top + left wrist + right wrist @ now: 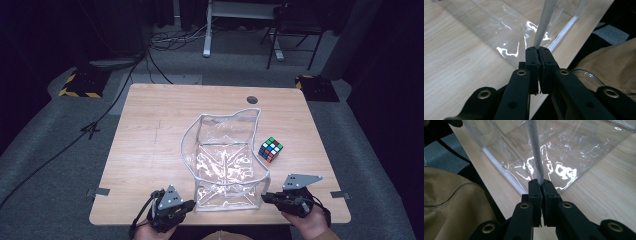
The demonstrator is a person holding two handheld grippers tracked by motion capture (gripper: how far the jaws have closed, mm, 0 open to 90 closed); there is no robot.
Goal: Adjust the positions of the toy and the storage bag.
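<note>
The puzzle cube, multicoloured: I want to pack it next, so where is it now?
In the high view the multicoloured puzzle cube sits on the wooden table, right of centre, just beside the right wall of the clear plastic bag and not inside it.

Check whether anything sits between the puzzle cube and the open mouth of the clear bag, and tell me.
Nothing visible does. The puzzle cube stands on bare table just right of the clear bag, beside its raised white-trimmed rim. Both tools, left and right, are shut on the bag's near corners, away from the cube.
</note>
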